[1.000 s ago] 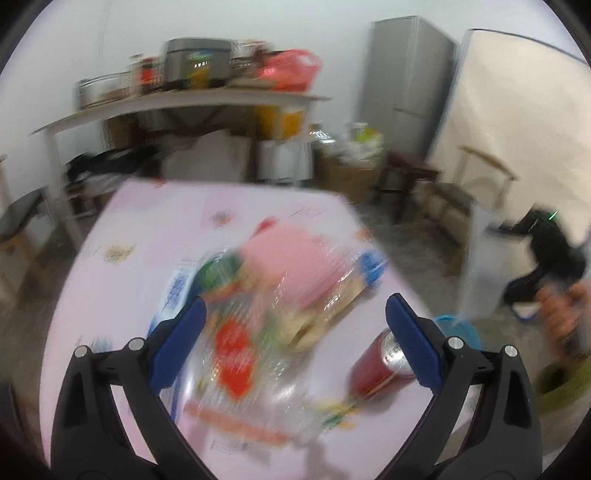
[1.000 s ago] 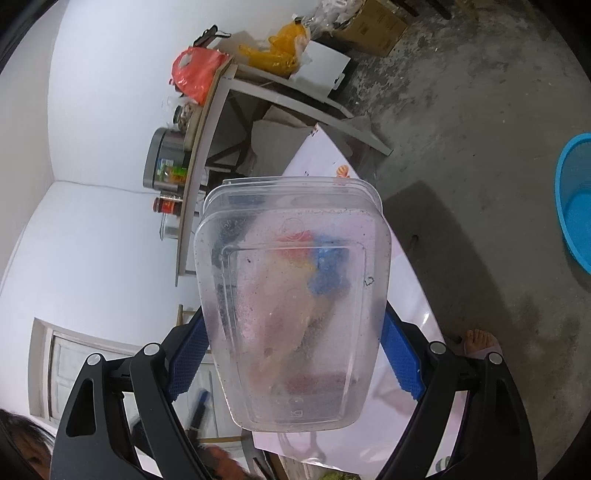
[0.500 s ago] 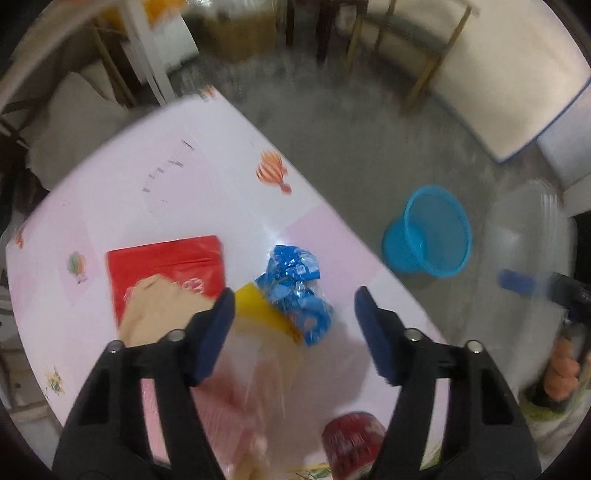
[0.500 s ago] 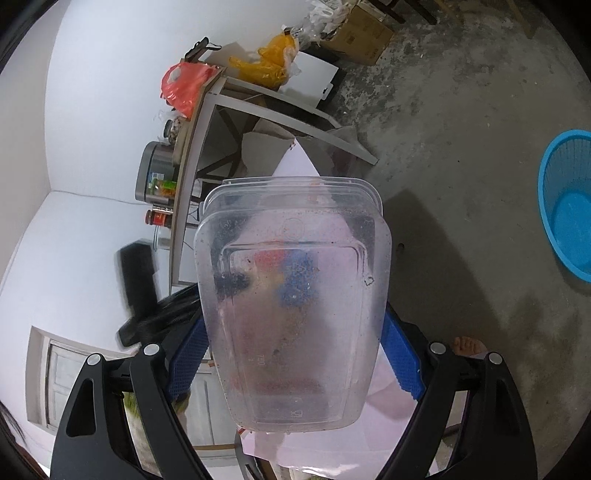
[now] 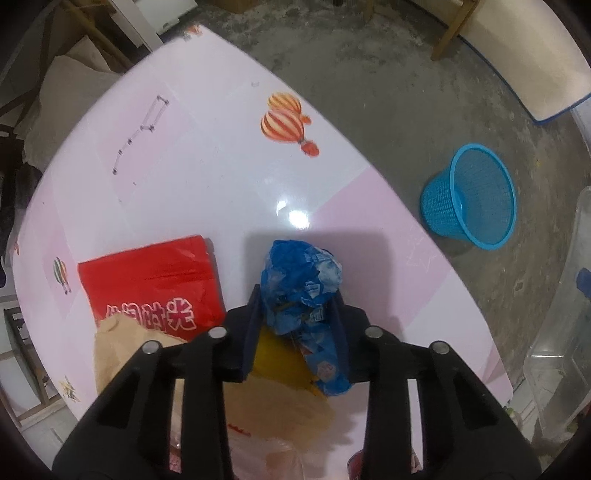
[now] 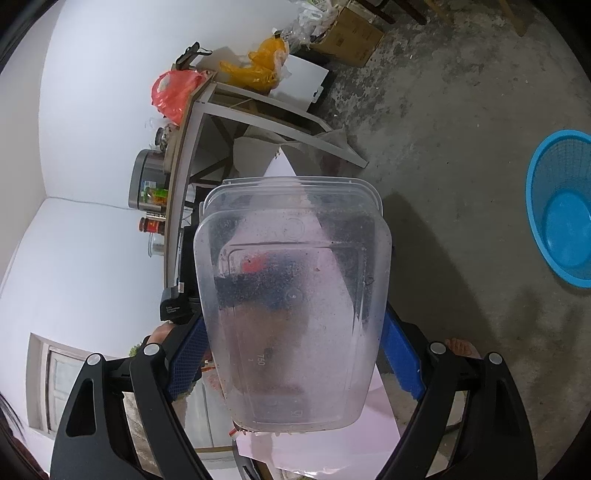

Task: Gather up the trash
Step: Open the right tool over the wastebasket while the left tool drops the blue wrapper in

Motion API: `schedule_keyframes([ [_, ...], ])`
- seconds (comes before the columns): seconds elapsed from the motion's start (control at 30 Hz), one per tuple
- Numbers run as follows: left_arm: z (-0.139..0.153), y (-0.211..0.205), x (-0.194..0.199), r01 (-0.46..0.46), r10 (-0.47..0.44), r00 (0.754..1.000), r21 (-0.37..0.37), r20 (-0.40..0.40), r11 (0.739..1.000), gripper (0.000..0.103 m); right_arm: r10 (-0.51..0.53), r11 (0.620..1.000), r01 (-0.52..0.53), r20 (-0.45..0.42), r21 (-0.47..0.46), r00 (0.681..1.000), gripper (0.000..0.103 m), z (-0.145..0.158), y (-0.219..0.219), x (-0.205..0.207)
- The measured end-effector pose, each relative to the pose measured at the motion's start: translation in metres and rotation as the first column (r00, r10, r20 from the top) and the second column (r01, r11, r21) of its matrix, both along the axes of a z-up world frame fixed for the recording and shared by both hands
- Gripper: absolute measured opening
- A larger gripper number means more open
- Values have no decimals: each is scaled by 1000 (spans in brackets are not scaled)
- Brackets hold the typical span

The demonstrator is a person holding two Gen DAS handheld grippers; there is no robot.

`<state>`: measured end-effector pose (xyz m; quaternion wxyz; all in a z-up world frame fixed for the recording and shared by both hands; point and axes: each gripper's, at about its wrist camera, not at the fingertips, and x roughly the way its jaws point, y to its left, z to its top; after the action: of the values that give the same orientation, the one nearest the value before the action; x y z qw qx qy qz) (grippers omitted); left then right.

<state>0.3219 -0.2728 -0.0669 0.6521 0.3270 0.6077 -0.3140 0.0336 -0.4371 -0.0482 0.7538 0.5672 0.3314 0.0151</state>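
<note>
In the left wrist view my left gripper (image 5: 297,306) is shut on a crumpled blue wrapper (image 5: 301,277) at the near part of the pink table (image 5: 207,155). A red snack bag (image 5: 147,284), a brown paper bag (image 5: 269,406) and a yellow wrapper (image 5: 280,358) lie beside and under it. In the right wrist view my right gripper (image 6: 291,354) is shut on a clear plastic container (image 6: 291,306), held beyond the table's edge over the floor. The container's edge also shows in the left wrist view (image 5: 565,321). A blue trash basket (image 5: 471,195) stands on the floor to the right, also in the right wrist view (image 6: 561,206).
A concrete floor (image 5: 369,66) surrounds the table. A side table (image 6: 192,122) with a rice cooker, jars and red and orange bags stands by the white wall. A cardboard box (image 6: 351,33) sits beyond it. A bare foot (image 6: 461,347) shows near the right gripper.
My left gripper has tilted down over the table, moved onto the blue wrapper and shut on it. The right gripper still holds the container, shifted slightly.
</note>
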Motion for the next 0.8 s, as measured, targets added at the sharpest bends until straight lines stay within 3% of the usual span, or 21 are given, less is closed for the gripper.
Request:
schedule_keyframes([
  [0.1, 11, 3, 2, -1, 1, 1000, -28, 24, 1000, 30, -15, 1000, 15, 10, -2, 1000, 83, 3, -3, -9],
  [0.27, 56, 11, -10, -19, 27, 998, -130, 57, 991, 28, -72, 997, 73, 26, -16, 997, 83, 11, -14, -36],
  [0.4, 103, -1, -50, 30, -13, 998, -259, 68, 965, 28, -155, 987, 156, 20, -48, 988, 83, 15, -33, -72],
  [0.5, 121, -28, -90, 89, -77, 996, -314, 49, 945, 28, -229, 971, 228, -6, -72, 973, 83, 11, -50, -103],
  [0.63, 120, -73, -134, 147, -149, 989, -327, 19, 933, 28, -317, 948, 312, -79, -69, 945, 83, -17, -71, -140],
  [0.8, 80, -150, -184, 162, -195, 977, -307, -83, 938, 29, -372, 928, 368, -179, -54, 911, 83, -62, -95, -164],
])
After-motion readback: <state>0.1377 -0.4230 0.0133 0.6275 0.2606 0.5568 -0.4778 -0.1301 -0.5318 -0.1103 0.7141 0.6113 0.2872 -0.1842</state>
